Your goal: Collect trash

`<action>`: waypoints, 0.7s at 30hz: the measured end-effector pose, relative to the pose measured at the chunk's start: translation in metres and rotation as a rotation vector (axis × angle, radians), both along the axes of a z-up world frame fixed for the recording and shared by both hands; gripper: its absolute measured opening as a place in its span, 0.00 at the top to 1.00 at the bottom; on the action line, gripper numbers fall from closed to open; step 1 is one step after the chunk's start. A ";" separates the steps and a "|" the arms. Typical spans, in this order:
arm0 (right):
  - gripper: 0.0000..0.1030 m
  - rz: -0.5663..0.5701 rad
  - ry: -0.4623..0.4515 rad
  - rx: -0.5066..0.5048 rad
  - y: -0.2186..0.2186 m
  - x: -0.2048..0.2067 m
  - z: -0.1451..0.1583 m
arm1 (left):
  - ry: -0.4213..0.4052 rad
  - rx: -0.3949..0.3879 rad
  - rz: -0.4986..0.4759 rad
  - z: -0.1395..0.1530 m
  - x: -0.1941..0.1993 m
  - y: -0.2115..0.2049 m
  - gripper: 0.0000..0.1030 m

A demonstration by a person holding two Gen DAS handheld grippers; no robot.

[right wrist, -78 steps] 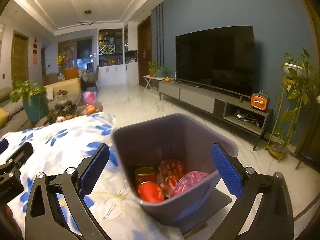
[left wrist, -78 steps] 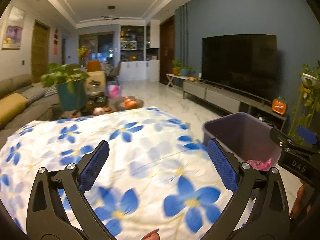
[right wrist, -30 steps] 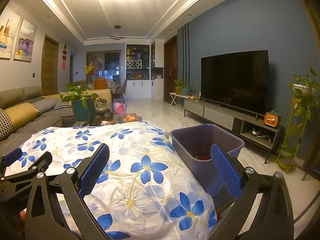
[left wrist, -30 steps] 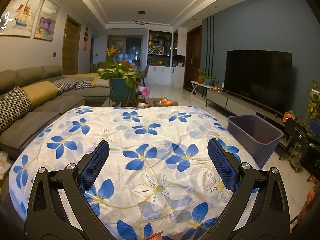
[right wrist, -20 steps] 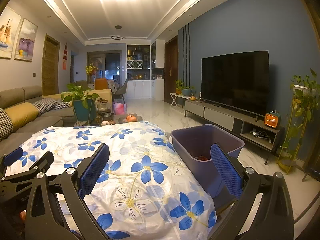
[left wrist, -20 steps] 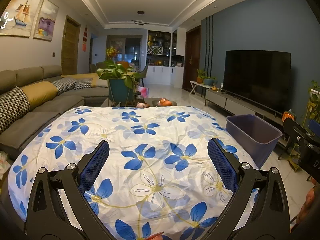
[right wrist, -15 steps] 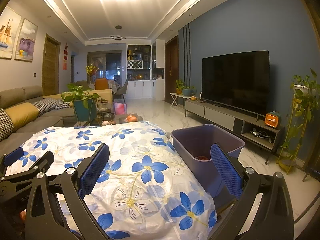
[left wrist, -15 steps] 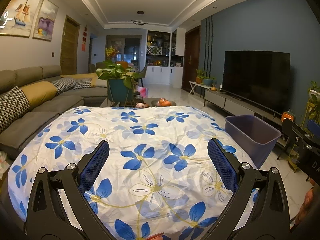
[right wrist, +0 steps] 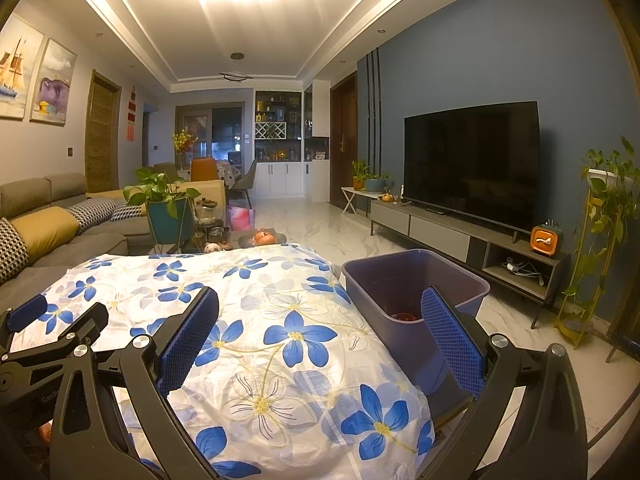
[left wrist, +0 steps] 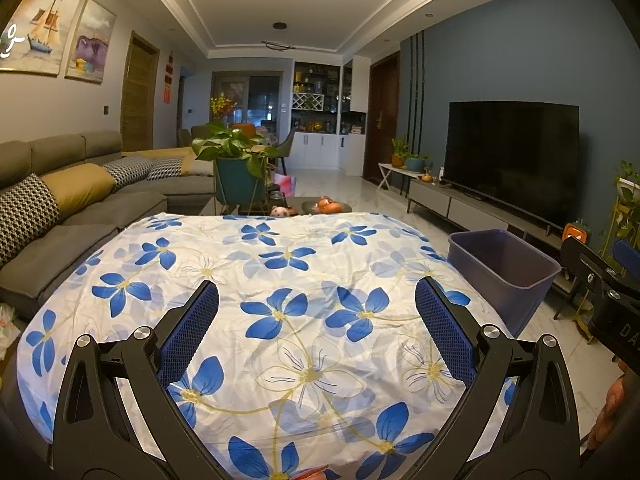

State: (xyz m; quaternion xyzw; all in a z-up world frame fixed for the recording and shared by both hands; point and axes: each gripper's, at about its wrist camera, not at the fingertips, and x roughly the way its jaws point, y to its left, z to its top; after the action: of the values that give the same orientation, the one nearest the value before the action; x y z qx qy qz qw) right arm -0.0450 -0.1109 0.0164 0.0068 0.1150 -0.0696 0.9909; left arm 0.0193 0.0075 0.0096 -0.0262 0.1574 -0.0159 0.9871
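A purple plastic bin (right wrist: 416, 304) stands at the right edge of a table covered by a white cloth with blue flowers (right wrist: 260, 312). Red trash (right wrist: 404, 315) shows at the bin's bottom. The bin also shows in the left wrist view (left wrist: 504, 268), its inside hidden. My left gripper (left wrist: 316, 332) is open and empty, held back above the cloth (left wrist: 280, 280). My right gripper (right wrist: 320, 340) is open and empty, above the cloth's right part, with the bin just beyond its right finger. No loose trash shows on the cloth.
A grey sofa (left wrist: 72, 200) runs along the left. A potted plant (left wrist: 236, 160) and a low table with fruit (left wrist: 326, 206) stand beyond the cloth. A TV (right wrist: 472, 160) on a low cabinet and a plant stand (right wrist: 600, 232) line the right wall.
Both grippers have drawn back and up from the bin since 2.6 s ago, so the whole cloth shows. Over the last second they have barely moved.
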 end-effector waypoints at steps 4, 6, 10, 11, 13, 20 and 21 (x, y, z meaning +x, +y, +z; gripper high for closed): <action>0.05 0.001 0.000 0.001 0.000 0.000 0.000 | -0.002 0.002 0.003 0.001 -0.001 0.000 0.06; 0.05 0.003 -0.001 0.002 0.000 0.000 0.000 | -0.003 -0.001 0.005 0.002 -0.002 0.001 0.06; 0.05 0.005 -0.002 0.002 0.000 0.000 -0.001 | -0.006 -0.005 0.011 0.005 -0.003 0.002 0.06; 0.05 0.006 -0.004 0.003 0.000 0.000 0.000 | -0.007 -0.006 0.011 0.005 -0.003 0.002 0.06; 0.05 0.008 -0.005 0.003 0.000 0.000 -0.001 | -0.008 -0.008 0.011 0.006 -0.003 0.003 0.06; 0.05 0.007 -0.005 0.002 0.000 0.000 -0.001 | -0.012 -0.007 0.010 0.008 -0.004 0.003 0.06; 0.05 0.008 -0.005 0.003 0.000 0.000 -0.001 | -0.013 -0.008 0.011 0.008 -0.004 0.003 0.06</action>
State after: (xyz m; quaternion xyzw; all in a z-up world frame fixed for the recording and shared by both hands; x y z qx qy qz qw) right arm -0.0450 -0.1108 0.0154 0.0079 0.1126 -0.0656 0.9914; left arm 0.0152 0.0109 0.0179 -0.0307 0.1509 -0.0113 0.9880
